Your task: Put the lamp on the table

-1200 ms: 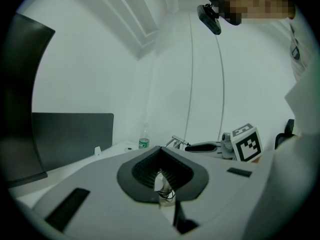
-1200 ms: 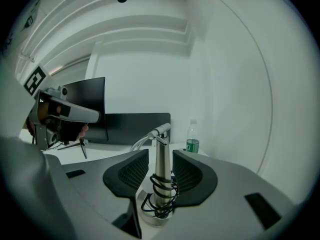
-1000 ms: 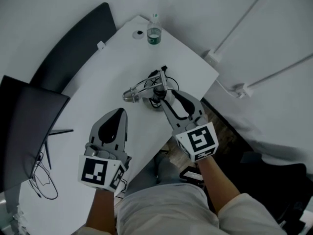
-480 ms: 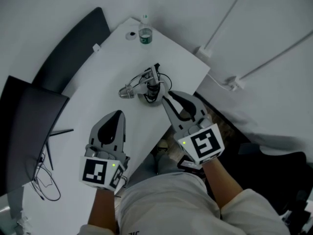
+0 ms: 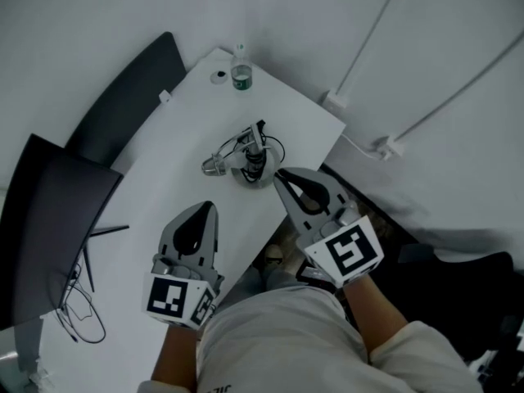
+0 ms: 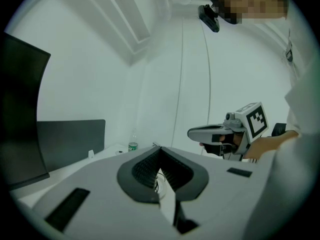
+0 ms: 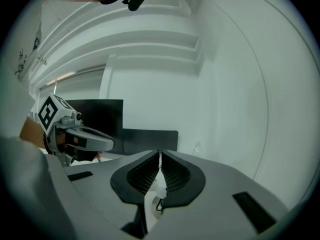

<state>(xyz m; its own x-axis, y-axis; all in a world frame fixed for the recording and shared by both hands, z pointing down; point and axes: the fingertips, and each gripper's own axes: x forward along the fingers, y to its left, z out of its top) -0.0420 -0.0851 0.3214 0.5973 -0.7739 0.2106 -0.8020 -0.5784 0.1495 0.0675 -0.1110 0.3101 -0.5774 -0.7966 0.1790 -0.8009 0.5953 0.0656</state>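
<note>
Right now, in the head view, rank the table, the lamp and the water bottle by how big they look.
1. Table: largest by far.
2. Lamp: clearly smaller.
3. Water bottle: smallest, though it stands farther from the camera, which shrinks it.

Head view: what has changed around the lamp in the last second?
The right gripper has pulled back from the lamp toward the person, and its jaws have just been closing with nothing between them. The lamp stays on the table; the left gripper stays shut.
</note>
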